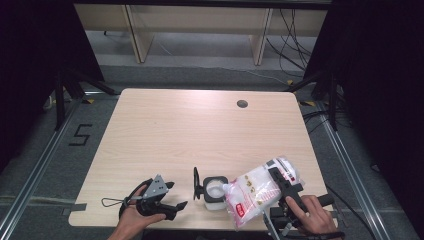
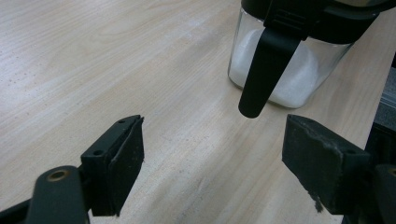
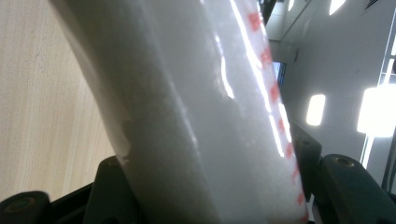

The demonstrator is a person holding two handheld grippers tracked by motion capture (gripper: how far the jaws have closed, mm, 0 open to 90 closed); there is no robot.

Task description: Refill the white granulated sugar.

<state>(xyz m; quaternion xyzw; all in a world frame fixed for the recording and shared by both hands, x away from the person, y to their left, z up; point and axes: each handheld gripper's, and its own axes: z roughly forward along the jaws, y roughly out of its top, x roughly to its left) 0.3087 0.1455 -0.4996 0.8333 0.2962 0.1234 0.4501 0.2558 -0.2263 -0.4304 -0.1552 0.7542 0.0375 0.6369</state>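
Bag tipped at the jar
Right hand-held gripper (image 1: 283, 184) pinches a white bag (image 1: 255, 192) beside the glass jar (image 1: 215, 192); left hand-held gripper (image 1: 176, 196) spread.

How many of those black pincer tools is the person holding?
2. The left gripper, open, sits at the table's near edge beside the jar. The right gripper, at the near right, clamps a white bag tilted over that jar.

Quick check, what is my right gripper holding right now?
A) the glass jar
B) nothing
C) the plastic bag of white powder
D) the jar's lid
C: the right gripper is clamped on the plastic bag, tipped toward the open jar.
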